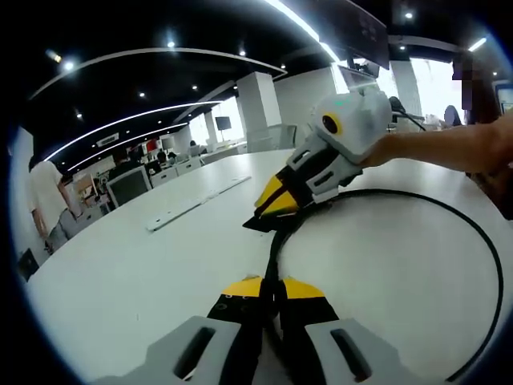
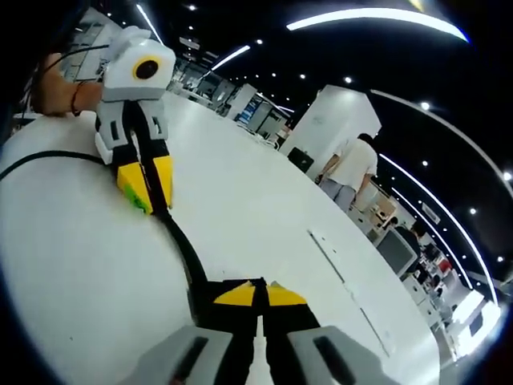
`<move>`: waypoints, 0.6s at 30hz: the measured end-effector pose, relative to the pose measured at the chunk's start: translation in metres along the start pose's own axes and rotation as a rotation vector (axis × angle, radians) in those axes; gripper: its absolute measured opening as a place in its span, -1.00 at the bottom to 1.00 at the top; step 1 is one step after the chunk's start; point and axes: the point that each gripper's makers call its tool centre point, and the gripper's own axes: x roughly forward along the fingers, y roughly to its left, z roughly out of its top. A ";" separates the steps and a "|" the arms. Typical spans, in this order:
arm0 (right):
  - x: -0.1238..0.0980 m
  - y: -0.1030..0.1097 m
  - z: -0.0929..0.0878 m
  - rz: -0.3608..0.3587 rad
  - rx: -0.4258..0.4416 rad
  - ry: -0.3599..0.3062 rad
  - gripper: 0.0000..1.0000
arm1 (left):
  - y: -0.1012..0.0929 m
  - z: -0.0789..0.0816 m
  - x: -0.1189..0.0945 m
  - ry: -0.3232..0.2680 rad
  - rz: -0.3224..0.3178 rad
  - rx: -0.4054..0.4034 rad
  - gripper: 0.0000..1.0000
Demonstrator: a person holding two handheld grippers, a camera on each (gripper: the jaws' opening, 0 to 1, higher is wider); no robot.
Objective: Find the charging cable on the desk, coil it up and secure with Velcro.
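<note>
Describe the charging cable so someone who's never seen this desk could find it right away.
On the wide white desk, look between the two yellow-tipped grippers. The charging cable is a thin black cord sweeping in one big loop, with both grippers' jaws shut on it. Nearby, the flat white strip is straight and pale.

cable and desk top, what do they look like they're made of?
Cable: black, matte, likely rubber or PVC jacket; it bends in a smooth loop. Desk top: white, smooth, faintly glossy, probably laminate; soft light sheen, no grain visible.

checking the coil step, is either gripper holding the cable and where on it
Both hold the black cable. The left gripper and right gripper are each shut on the same stretch of it, a short way apart; its far part loops across the white table.
</note>
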 end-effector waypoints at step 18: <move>0.005 0.000 -0.002 0.037 -0.026 0.032 -0.91 | 0.001 0.001 -0.001 0.001 0.000 0.002 -0.85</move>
